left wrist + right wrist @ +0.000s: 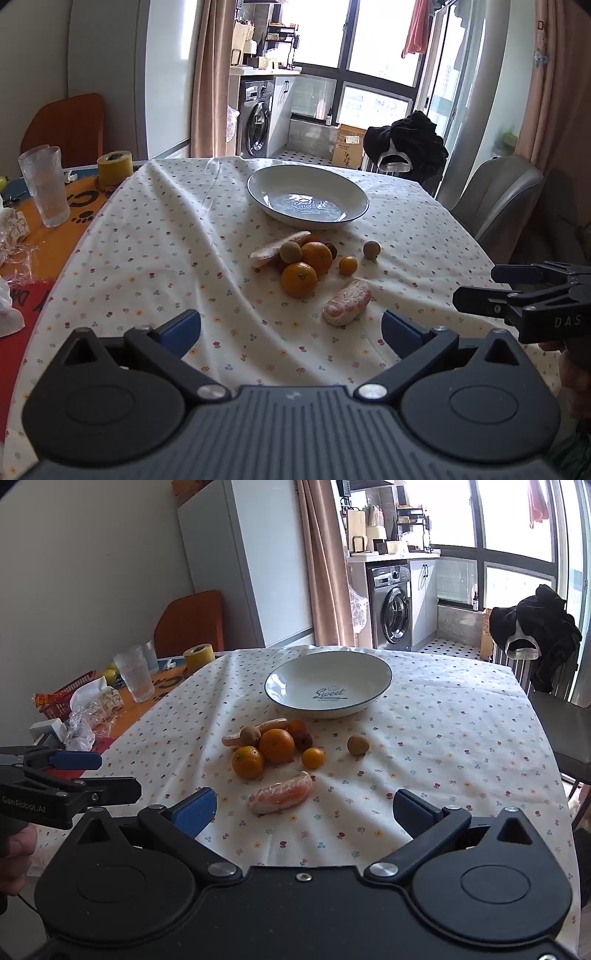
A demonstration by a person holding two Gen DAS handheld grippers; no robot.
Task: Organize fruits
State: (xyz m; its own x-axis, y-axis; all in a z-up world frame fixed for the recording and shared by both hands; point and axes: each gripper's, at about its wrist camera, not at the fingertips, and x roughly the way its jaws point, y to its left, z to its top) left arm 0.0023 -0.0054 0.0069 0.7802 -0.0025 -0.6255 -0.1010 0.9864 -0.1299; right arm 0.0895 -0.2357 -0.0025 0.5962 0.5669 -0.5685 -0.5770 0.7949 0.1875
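Note:
A white bowl with a dark rim [258,195] [280,698] stands empty at the far middle of the floral tablecloth. In front of it lies a cluster of fruit: two oranges [299,279] [248,762], a small orange [348,265] [313,757], brown round fruits [371,250] [358,745] and a peeled citrus segment [346,302] [281,797] nearest me. My left gripper [291,328] stands open short of the segment, nothing between its fingers. My right gripper [304,810] is open too, just before the segment, and it shows at the right edge [476,291] of the left wrist view.
On the left of the table stand clear glasses [46,192] [135,677], a yellow tape roll [114,168] [198,657] and crumpled plastic wrappers [88,716]. A grey chair [495,195] stands at the right, another with black clothes [535,638] at the far side.

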